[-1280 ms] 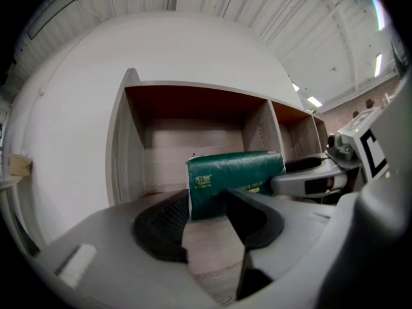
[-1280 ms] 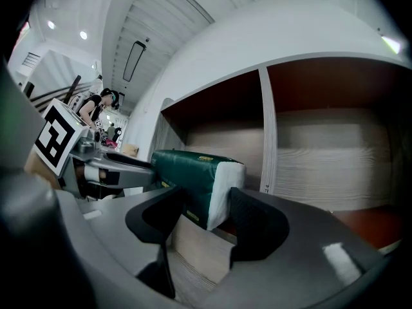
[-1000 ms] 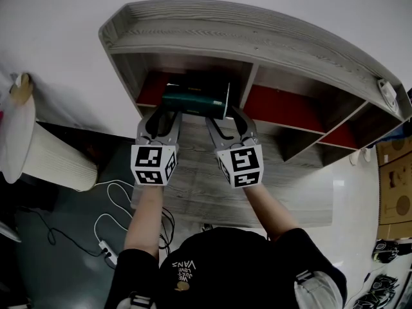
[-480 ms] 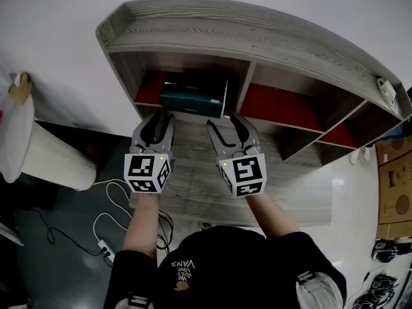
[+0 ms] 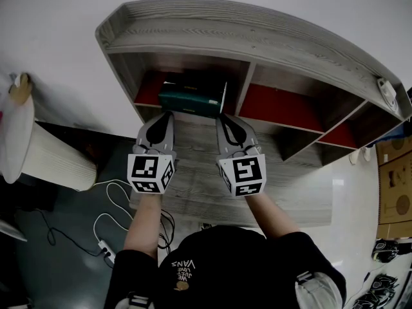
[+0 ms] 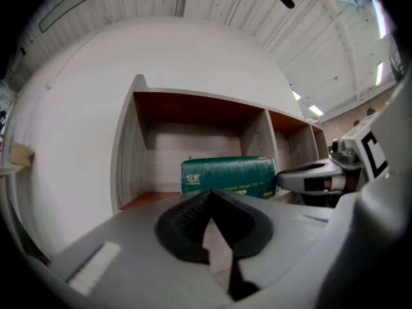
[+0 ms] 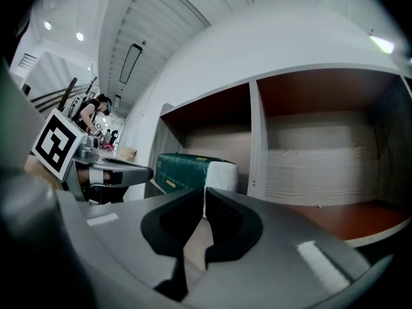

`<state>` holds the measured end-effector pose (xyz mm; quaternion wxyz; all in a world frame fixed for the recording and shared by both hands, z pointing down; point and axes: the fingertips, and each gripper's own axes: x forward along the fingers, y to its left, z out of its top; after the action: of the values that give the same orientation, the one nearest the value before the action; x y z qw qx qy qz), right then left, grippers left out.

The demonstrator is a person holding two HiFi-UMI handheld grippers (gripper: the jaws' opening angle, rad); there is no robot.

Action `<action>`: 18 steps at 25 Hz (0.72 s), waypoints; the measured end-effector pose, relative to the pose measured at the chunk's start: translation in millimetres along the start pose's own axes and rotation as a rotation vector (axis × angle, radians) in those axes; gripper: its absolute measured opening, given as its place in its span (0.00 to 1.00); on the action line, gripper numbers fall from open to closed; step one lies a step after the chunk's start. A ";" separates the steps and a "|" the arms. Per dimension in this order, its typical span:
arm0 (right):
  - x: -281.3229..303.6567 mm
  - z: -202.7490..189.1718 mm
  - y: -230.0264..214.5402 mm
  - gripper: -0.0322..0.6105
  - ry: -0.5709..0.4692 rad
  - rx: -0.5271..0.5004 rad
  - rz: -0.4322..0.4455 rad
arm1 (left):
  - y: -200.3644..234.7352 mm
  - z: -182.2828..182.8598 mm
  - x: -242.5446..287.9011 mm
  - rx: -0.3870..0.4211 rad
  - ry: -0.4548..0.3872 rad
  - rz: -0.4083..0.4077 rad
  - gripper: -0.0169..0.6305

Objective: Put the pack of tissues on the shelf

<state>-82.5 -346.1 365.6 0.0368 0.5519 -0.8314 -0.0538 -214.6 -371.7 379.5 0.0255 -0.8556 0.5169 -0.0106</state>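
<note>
The green pack of tissues (image 5: 192, 98) lies in the leftmost compartment of the wooden shelf (image 5: 257, 40), on its red floor near the front edge. It shows green-sided in the left gripper view (image 6: 228, 176) and end-on, with a white end, in the right gripper view (image 7: 193, 172). My left gripper (image 5: 166, 116) and right gripper (image 5: 223, 117) sit side by side just short of the pack, apart from it. The jaws of both have just been closing and now stand shut with nothing between them.
A wooden surface (image 5: 193, 185) lies under both grippers. Right of the pack are further red-floored compartments (image 5: 280, 108). A white ribbed cylinder (image 5: 58, 156) stands at the left, with cables and a power strip (image 5: 106, 246) on the dark floor below.
Both grippers drew back from the pack, left it on the shelf, then closed their jaws from wide open to shut.
</note>
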 end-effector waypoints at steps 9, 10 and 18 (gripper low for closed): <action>11.8 -2.2 -3.6 0.07 0.018 -0.005 -0.023 | -1.4 -2.5 18.3 0.019 0.014 -0.012 0.10; 13.0 -2.4 -3.9 0.07 0.019 -0.004 -0.024 | -0.7 -3.5 19.5 0.019 0.017 -0.011 0.10; 25.4 -3.0 -3.6 0.07 0.032 -0.010 -0.037 | 9.6 -6.4 29.6 0.010 0.042 -0.002 0.10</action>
<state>-88.7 -371.0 368.1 0.0521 0.5677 -0.8200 -0.0499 -209.6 -402.7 385.1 0.0187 -0.8557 0.5162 -0.0313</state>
